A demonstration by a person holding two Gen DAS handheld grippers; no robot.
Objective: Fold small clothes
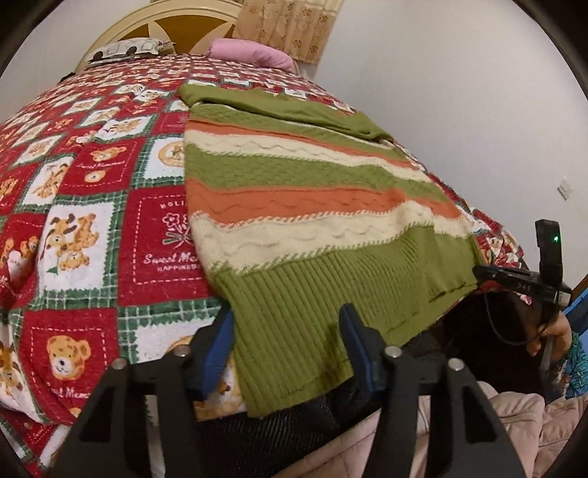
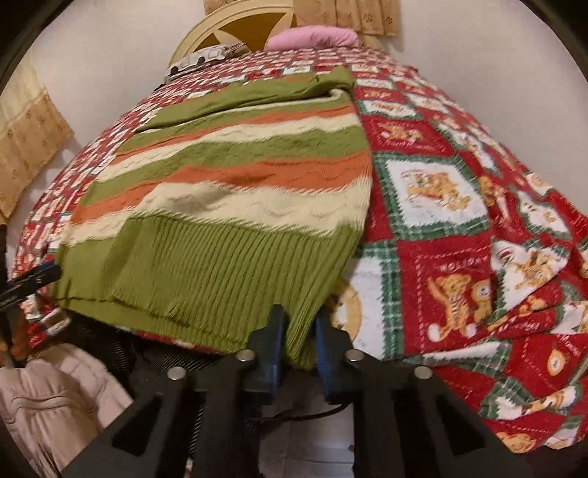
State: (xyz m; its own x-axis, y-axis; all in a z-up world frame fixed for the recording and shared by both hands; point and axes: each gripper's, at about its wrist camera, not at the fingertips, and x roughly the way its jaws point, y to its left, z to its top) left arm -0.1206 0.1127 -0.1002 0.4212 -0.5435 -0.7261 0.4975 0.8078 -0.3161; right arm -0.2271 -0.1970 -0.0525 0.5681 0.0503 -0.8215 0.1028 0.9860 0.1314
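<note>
- Nearest me, my right gripper (image 2: pixel 298 332) has its blue pads pinched on the ribbed green hem of the sweater (image 2: pixel 235 206), right at its right-hand bottom corner where the knit hangs off the bed edge
- My left gripper (image 1: pixel 286 327) sits half open astride the other bottom corner; the hem lies between the 2 fingers, but I see gaps on both sides, so I judge it is not gripping yet
- To do this well I would close the left pads squarely on the rib, as deep as the right has it, so both corners lift level
- Then I would raise both hands together and keep the hem taut between them, or the soft knit will likely sag and fold crooked
- The sweater lies flat on the bear-print blanket (image 1: pixel 92 206), stripes running across, with 1 sleeve already folded over its far end
- I would carry the hem toward that far green band and lay it down edge to edge
- Beyond lie a pink pillow (image 2: pixel 312 36) and the headboard (image 1: pixel 176 22)
</note>
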